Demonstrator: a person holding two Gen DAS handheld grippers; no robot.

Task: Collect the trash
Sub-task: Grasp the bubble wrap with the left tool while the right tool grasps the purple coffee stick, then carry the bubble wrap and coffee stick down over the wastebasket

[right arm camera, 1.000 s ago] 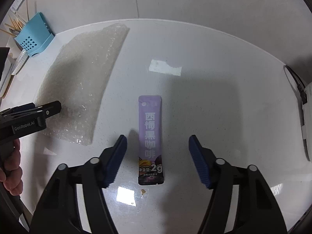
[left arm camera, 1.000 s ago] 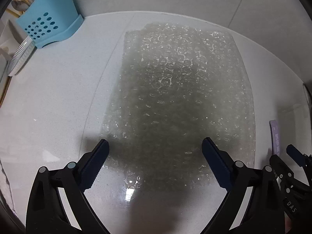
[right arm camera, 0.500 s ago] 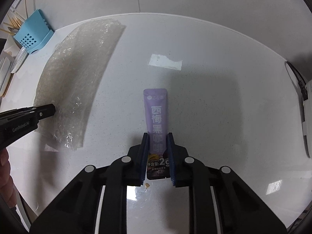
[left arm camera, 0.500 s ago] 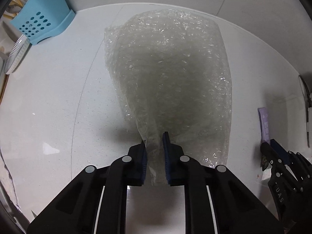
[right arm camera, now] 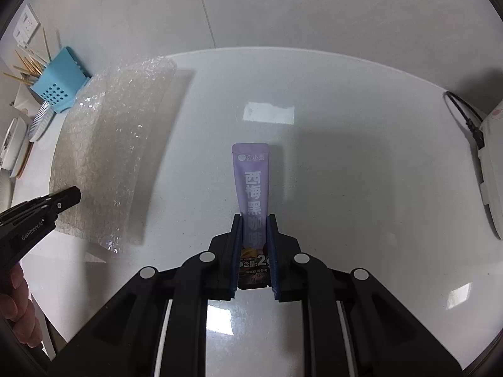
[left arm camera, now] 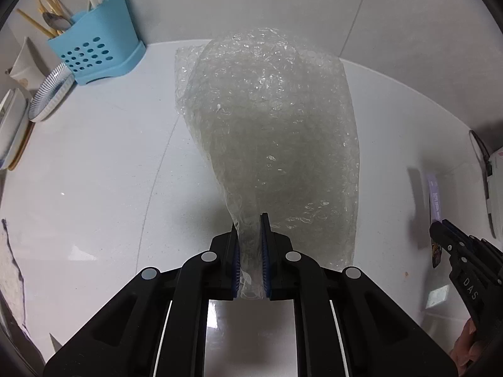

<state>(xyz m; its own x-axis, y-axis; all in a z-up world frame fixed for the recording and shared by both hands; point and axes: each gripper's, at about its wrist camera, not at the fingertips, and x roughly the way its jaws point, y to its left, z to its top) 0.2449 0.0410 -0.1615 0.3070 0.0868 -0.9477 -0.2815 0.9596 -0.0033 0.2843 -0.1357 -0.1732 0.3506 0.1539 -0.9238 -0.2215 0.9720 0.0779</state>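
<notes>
My left gripper (left arm camera: pixel 250 220) is shut on the near edge of a clear bubble-wrap sheet (left arm camera: pixel 270 132), which hangs lifted off the white round table (left arm camera: pixel 94 169) and bunches between the blue pads. My right gripper (right arm camera: pixel 254 220) is shut on the lower part of a purple sachet (right arm camera: pixel 251 176) with white print, raised above the table with its shadow to the right. In the right wrist view the bubble wrap (right arm camera: pixel 110 157) shows at left with the left gripper (right arm camera: pixel 75 193) at its near edge. The left wrist view shows the sachet (left arm camera: pixel 434 201) and the right gripper (left arm camera: pixel 438 226) at far right.
A blue perforated utensil holder (left arm camera: pixel 94 53) with chopsticks stands at the back left, beside striped plates (left arm camera: pixel 50 94) and stacked dishes. A white device (right arm camera: pixel 490 169) with a black cable lies at the table's right edge. A person's fingers (right arm camera: pixel 19 308) hold the left gripper's handle.
Both grippers went from open to shut, the left on the bubble wrap's edge and the right on the purple sachet. Both have since risen, lifting the wrap and the sachet off the table.
</notes>
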